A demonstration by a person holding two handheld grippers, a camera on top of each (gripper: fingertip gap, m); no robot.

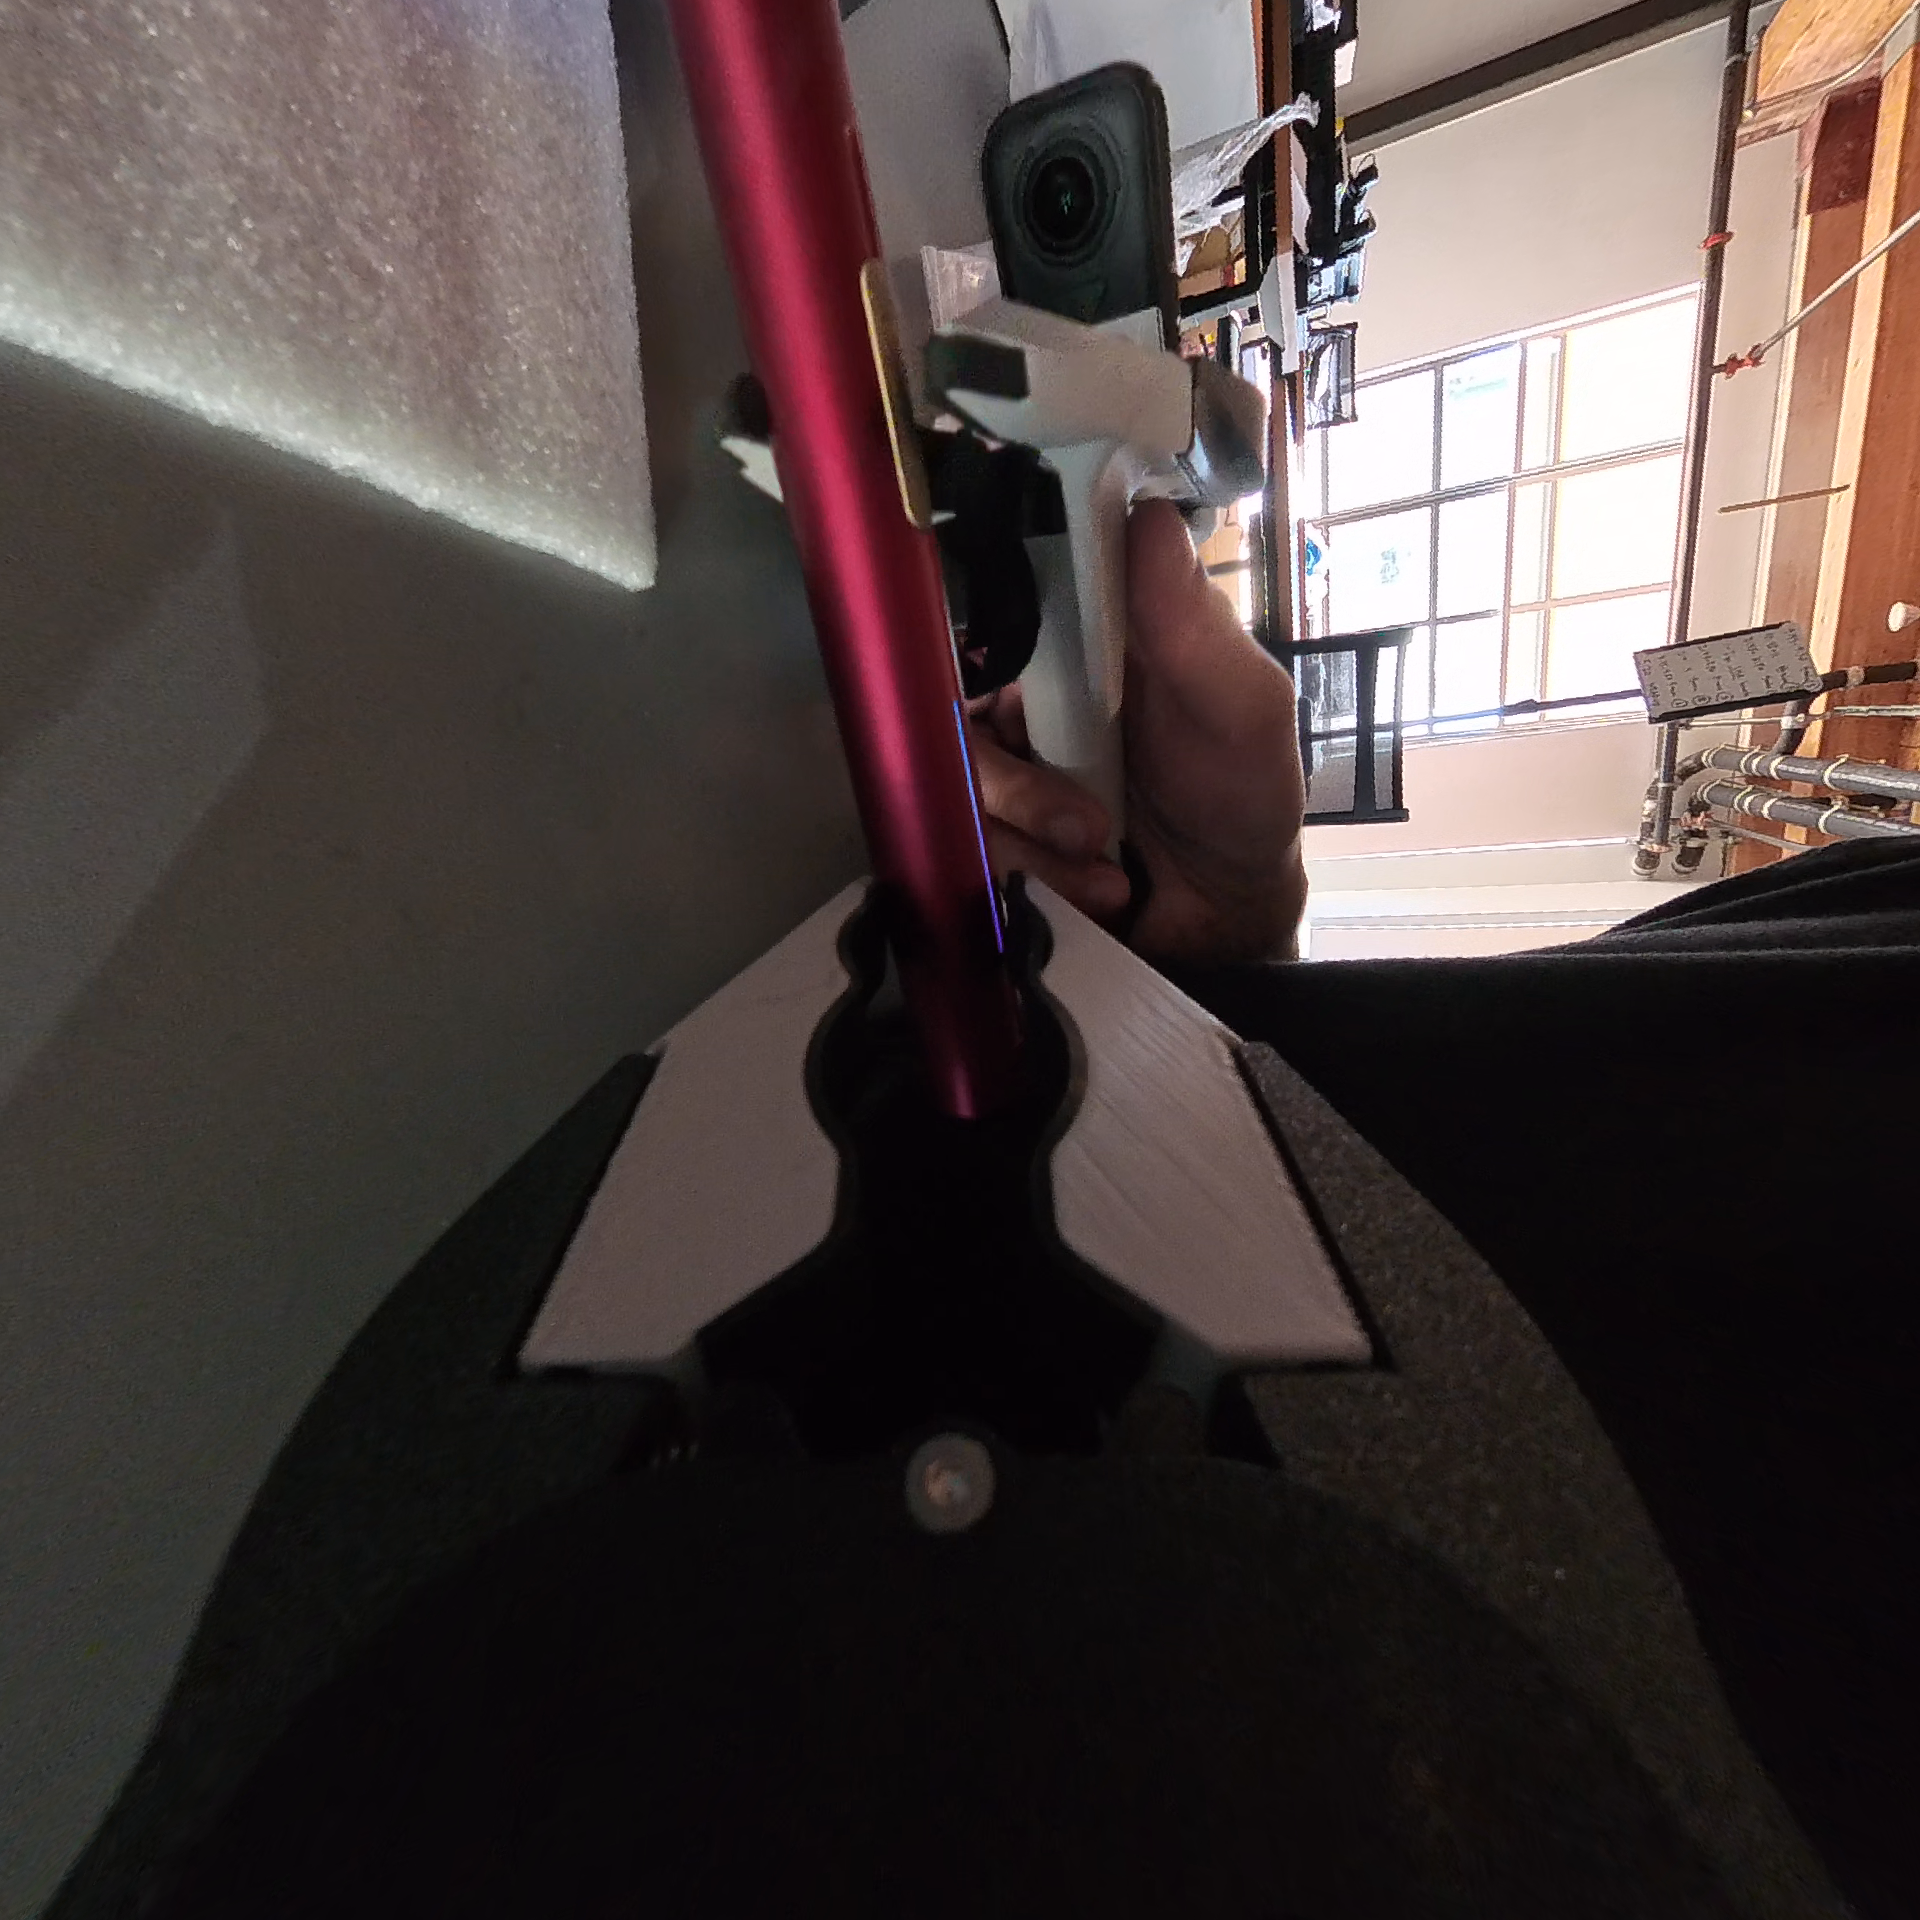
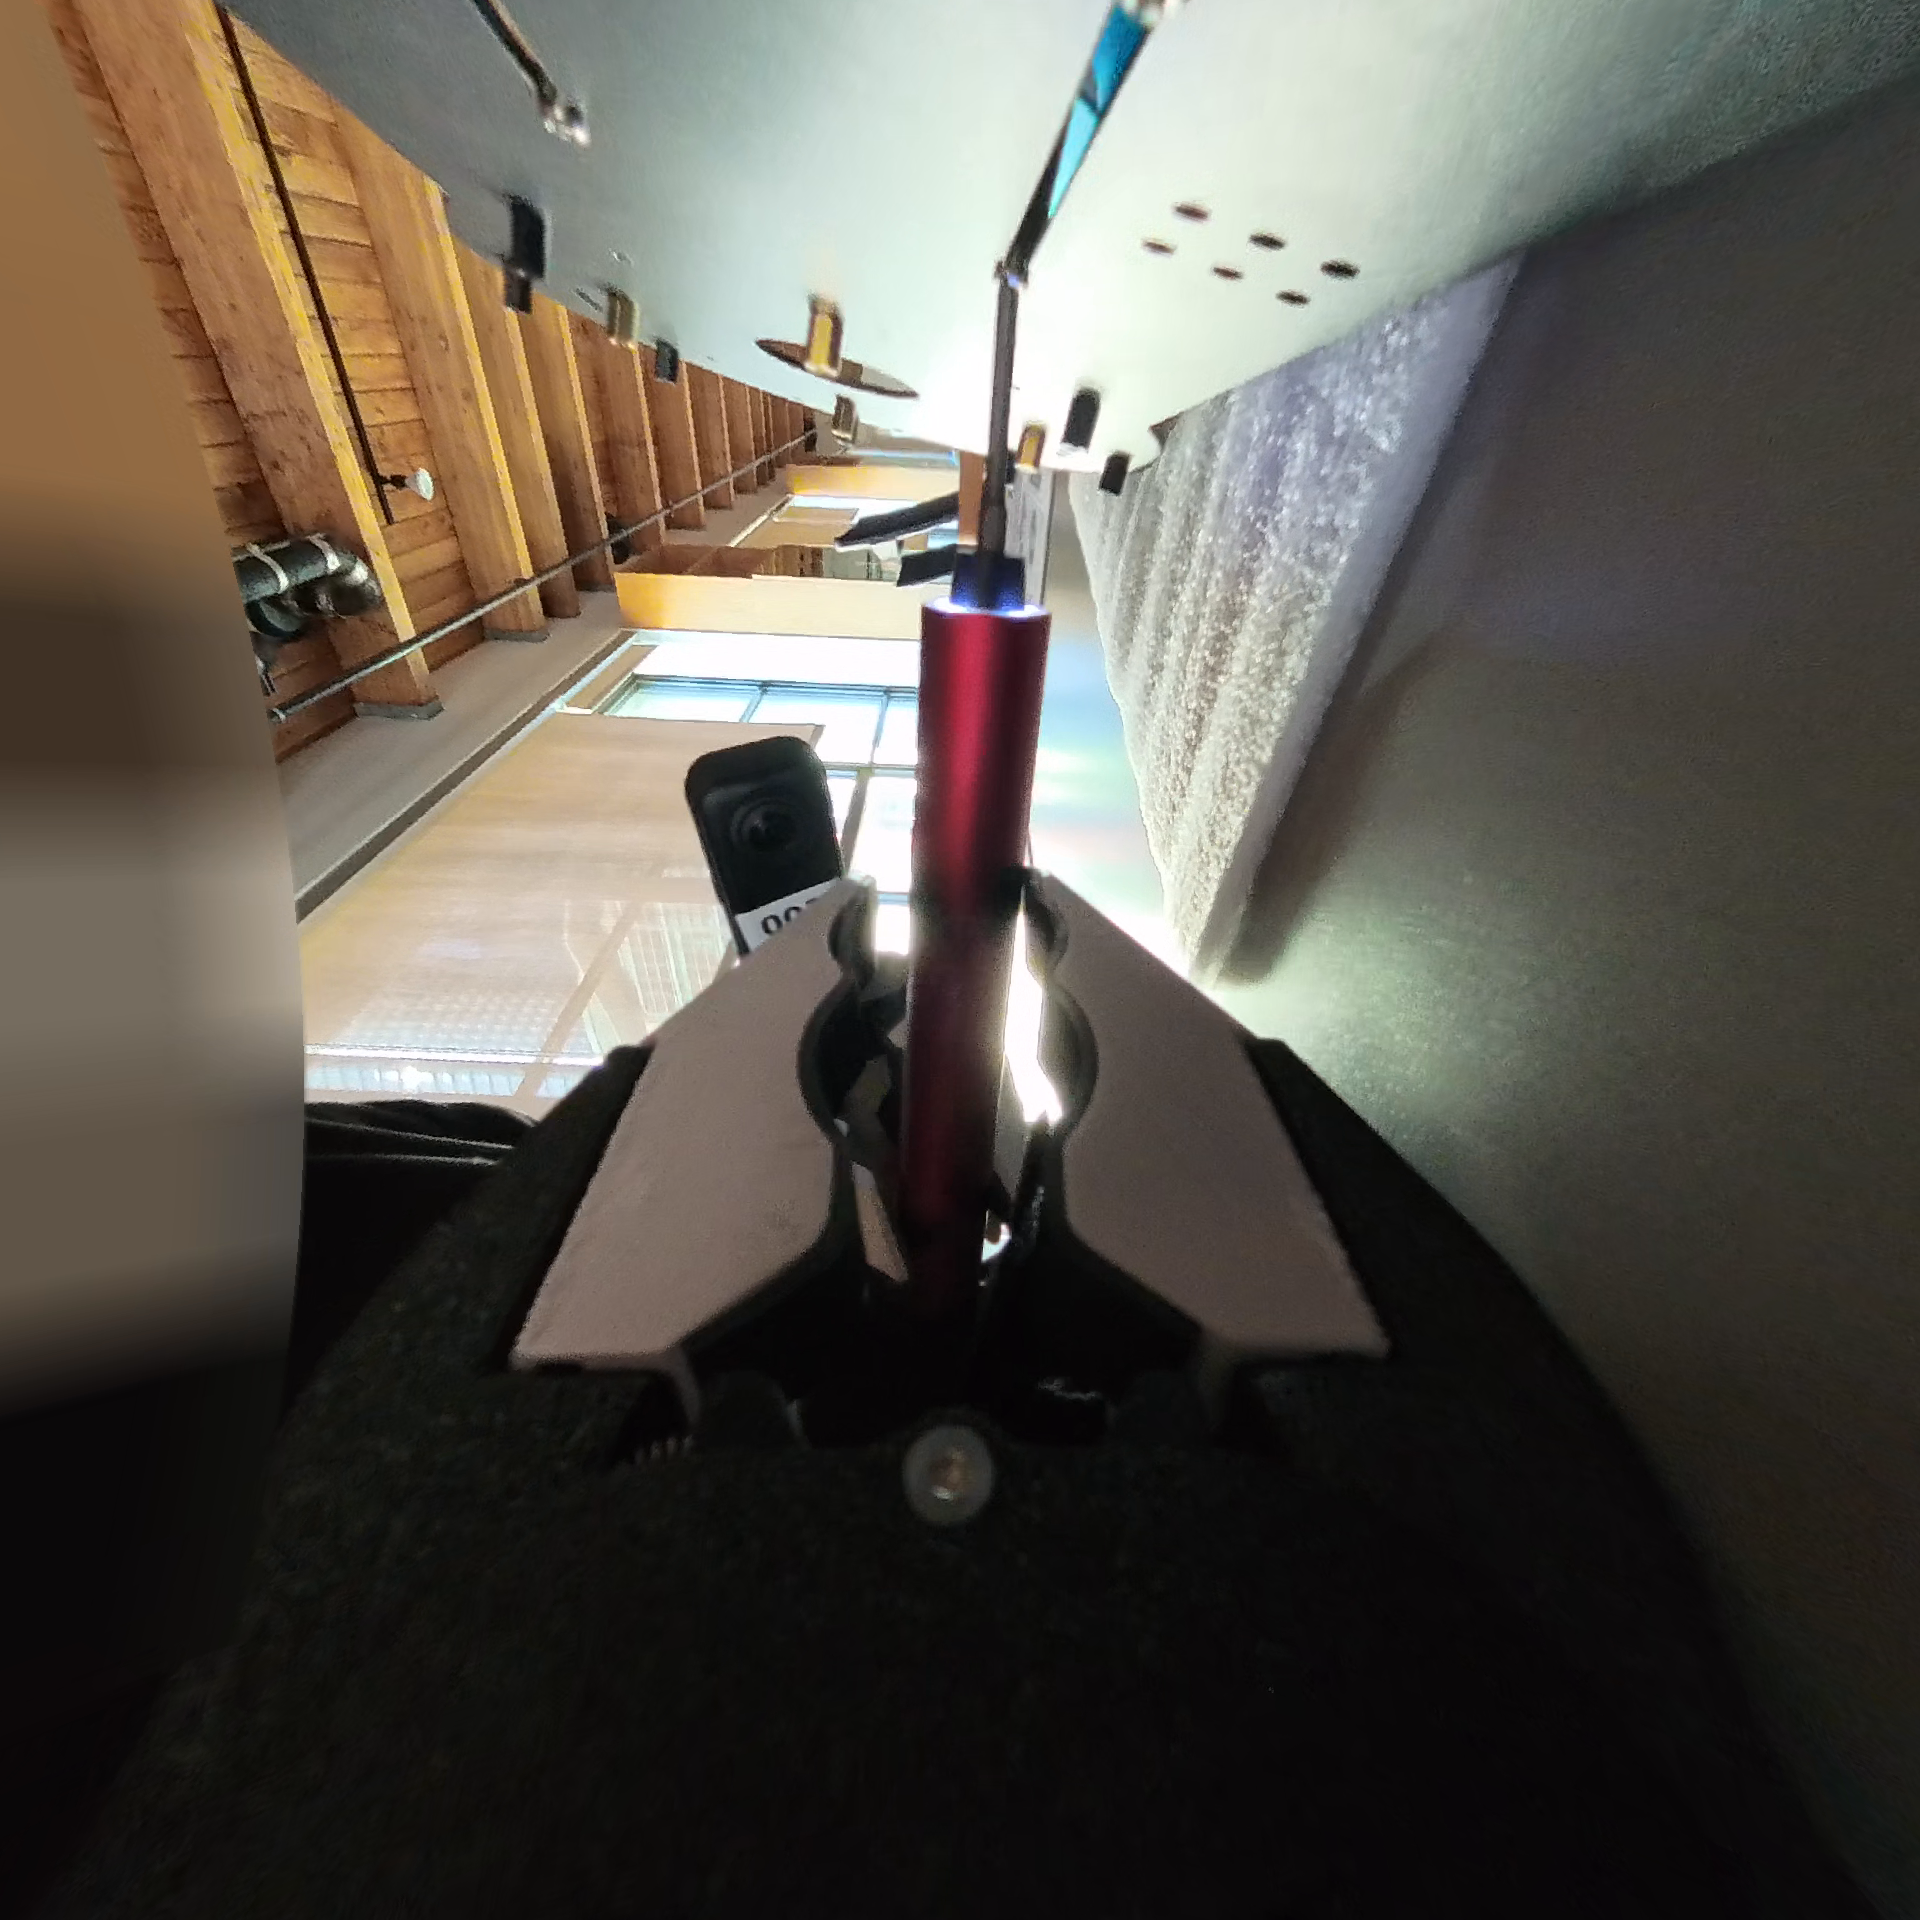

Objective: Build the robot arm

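Red tube (image 1: 862, 582) runs from the lower middle of the left wrist view up to the top edge, leaning left, its lower end clamped between the left gripper's (image 1: 951, 935) white fingers (image 1: 727, 1143), which are closed tight on it. A thin gold plate (image 1: 894, 395) lies along the tube's right side, upper middle. Just right of it the other gripper (image 1: 1049, 468) reaches in sideways, a bare hand (image 1: 1195, 769) wrapped round its white grip and a camera (image 1: 1081, 187) sitting above it. White foam (image 1: 312, 260) fills the upper left; a black sleeve (image 1: 1558, 1247) fills the lower right.

In the right wrist view the tube (image 2: 971, 883) stands nearly upright in the middle, the right gripper (image 2: 961, 914) pinched shut around it, fingers (image 2: 707, 1143) on either side. A lit ring and a thin dark bit (image 2: 997, 416) stick out of the tube's far end toward the top. A second camera (image 2: 764, 821) peeks over the left finger. Foam (image 2: 1299, 623) runs down the right.
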